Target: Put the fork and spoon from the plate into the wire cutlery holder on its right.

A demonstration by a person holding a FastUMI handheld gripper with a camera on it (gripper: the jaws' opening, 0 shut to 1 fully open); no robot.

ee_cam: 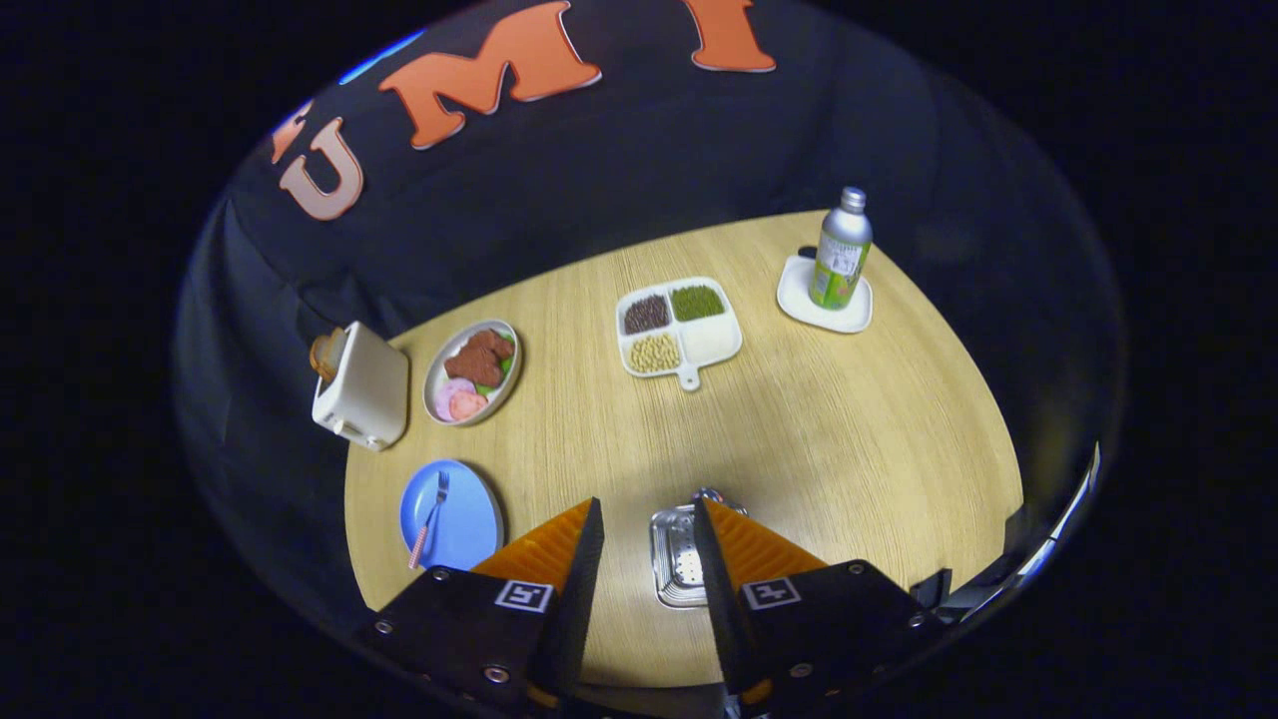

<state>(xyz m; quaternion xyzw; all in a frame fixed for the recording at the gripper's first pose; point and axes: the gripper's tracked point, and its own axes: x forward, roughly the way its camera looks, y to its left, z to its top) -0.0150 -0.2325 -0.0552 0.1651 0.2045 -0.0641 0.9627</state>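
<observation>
Tool (649,519) open wide, holding nothing, poised over the holder (677,559) seen between its fingers. Fork (430,519) on the blue plate (469,529), off beyond the left finger; spoon apparently in the holder already, hard to tell. Risks: thin fork lying flat, likely to slip from the pads or skid across the plate; tines catching on the holder's rim at the drop.

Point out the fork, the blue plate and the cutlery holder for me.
fork (430,521), gripper view, middle of its handle, lying on the plate.
blue plate (469,519), gripper view, bare surface right of the fork.
cutlery holder (675,559), gripper view, perforated bottom, between the open gripper (649,529) fingers.
</observation>
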